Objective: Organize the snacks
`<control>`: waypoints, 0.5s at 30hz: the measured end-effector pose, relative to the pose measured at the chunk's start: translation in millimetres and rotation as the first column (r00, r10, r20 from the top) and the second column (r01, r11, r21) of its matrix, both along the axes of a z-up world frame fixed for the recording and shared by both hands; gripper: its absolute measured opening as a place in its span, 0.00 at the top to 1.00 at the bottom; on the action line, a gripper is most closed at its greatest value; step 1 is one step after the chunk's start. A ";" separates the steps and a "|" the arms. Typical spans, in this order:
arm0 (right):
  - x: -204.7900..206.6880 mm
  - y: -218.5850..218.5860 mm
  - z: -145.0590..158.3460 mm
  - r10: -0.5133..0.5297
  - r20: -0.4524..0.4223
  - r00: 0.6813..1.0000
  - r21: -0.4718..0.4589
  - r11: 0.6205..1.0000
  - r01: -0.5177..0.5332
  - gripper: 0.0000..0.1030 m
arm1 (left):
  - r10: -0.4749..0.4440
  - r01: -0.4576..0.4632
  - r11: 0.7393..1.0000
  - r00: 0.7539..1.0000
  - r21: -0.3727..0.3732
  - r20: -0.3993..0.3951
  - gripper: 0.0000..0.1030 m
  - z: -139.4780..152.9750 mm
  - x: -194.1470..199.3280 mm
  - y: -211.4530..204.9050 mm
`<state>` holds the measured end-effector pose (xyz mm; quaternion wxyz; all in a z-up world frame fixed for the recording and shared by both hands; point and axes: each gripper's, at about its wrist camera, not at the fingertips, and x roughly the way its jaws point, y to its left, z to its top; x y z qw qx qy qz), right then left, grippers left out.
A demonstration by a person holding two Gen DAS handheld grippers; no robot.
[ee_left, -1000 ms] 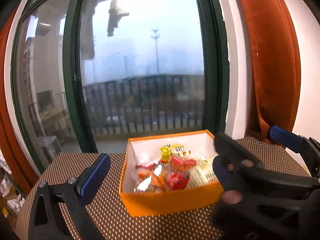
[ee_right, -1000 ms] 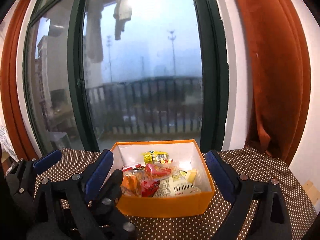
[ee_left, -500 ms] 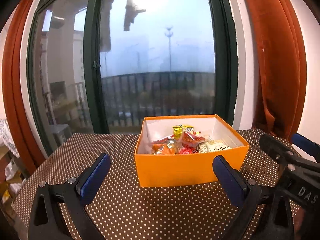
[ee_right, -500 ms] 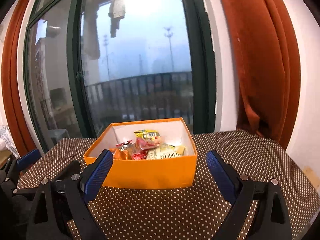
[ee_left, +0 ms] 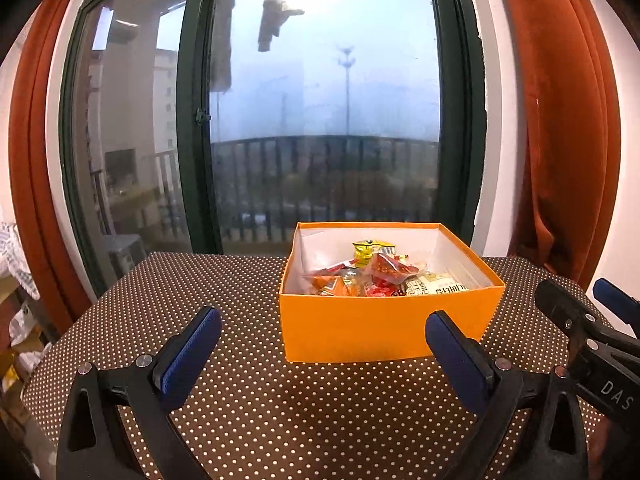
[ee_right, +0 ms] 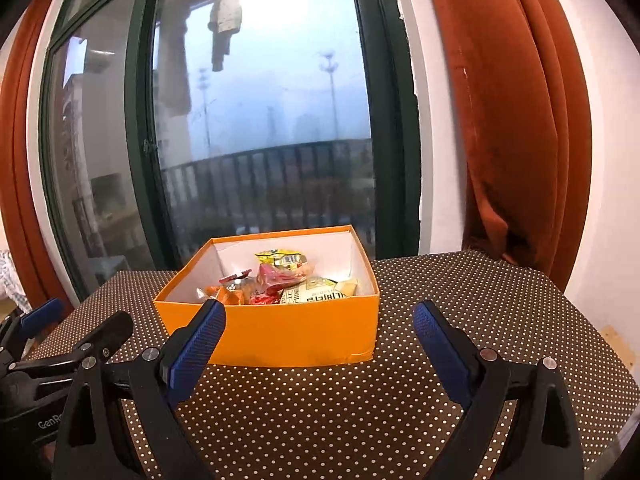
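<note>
The crinkly, brightly coloured snack packets (ee_left: 376, 278) (ee_right: 288, 280) are seen heaped inside the open orange cardboard box (ee_left: 384, 330) (ee_right: 280, 334), set on the brown white-dotted tabletop (ee_left: 280, 420) (ee_right: 340, 420) just ahead of both pairs of fingers. The left gripper (ee_left: 322, 354) is held spread wide with nothing gripped. The right gripper (ee_right: 320, 342) is likewise parted and empty.

Left gripper (ee_left: 320, 340) and right gripper (ee_right: 318, 326) hover level, fingers spread wide, empty
</note>
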<state>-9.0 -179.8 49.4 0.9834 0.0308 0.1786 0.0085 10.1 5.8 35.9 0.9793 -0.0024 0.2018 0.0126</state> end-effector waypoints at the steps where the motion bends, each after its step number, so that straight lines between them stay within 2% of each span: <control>1: 0.0 0.7 0.4 -0.001 0.000 1.000 -0.002 1.000 0.001 0.07 | 0.003 -0.003 1.000 1.000 0.004 0.002 0.00 -0.1 -0.3 -0.2; 15: -1.5 0.6 0.5 0.005 -0.008 1.000 -0.004 1.000 -0.005 0.07 | -0.007 0.007 1.000 1.000 0.000 0.005 0.00 -0.9 -3.7 1.4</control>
